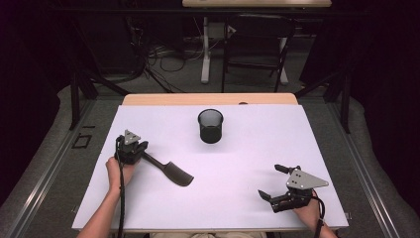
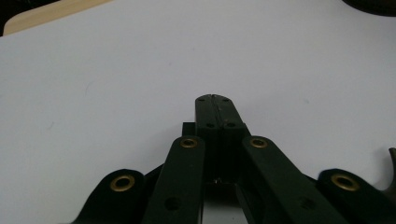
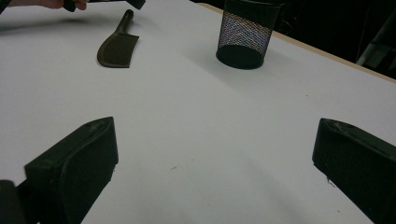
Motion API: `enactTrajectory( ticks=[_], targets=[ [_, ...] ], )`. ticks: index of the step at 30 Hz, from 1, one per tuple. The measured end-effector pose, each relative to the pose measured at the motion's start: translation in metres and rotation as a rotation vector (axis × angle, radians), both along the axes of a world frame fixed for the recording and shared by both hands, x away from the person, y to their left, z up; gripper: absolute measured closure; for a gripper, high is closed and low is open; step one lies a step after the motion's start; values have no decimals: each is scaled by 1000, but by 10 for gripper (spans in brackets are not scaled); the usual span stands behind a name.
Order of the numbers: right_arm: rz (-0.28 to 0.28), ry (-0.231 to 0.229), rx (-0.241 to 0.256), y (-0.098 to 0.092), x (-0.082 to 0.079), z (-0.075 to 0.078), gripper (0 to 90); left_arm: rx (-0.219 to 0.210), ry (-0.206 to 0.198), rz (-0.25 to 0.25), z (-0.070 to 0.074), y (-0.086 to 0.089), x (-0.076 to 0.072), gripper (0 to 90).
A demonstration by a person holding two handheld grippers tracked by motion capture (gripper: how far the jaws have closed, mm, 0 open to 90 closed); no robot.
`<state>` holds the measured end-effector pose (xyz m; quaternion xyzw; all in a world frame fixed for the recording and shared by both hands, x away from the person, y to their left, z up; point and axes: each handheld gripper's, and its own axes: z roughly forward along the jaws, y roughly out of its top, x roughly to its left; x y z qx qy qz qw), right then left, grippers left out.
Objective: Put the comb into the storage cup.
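High view: white table (image 1: 237,198); left gripper (image 1: 130,148) at left edge, jaws pressed together with nothing between them, the handle of a dark flat comb-like tool (image 1: 171,171) just beside it. Right gripper (image 1: 277,183) near front right corner, jaws spread wide, nothing between. Black mesh cup (image 1: 210,126) upright toward the far middle, well apart from both.

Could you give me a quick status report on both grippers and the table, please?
Left gripper jaws shut, empty, beside the black comb's handle. Right gripper jaws open, empty, near table edge. Mesh cup upright, far centre. Nothing between them.
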<state>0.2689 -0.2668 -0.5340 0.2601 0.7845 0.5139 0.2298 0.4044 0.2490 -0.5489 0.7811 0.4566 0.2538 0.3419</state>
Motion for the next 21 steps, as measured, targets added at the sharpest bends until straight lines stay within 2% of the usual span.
enactTrajectory(
  ticks=[5,9,11,15,21],
  targets=[
    [2,3,-3,0,0,0,0,14,21,-1,-2,0,1,900],
    [1,0,-4,0,0,1,0,35,57,-9,-5,0,2,900],
    [0,0,-4,0,0,1,0,37,56,-10,-5,0,2,900],
    [-1,1,-5,0,-1,0,0,73,78,-30,-5,-1,1,900],
    [1,2,-8,0,-1,1,0,85,93,-45,-4,0,0,900]
  ],
)
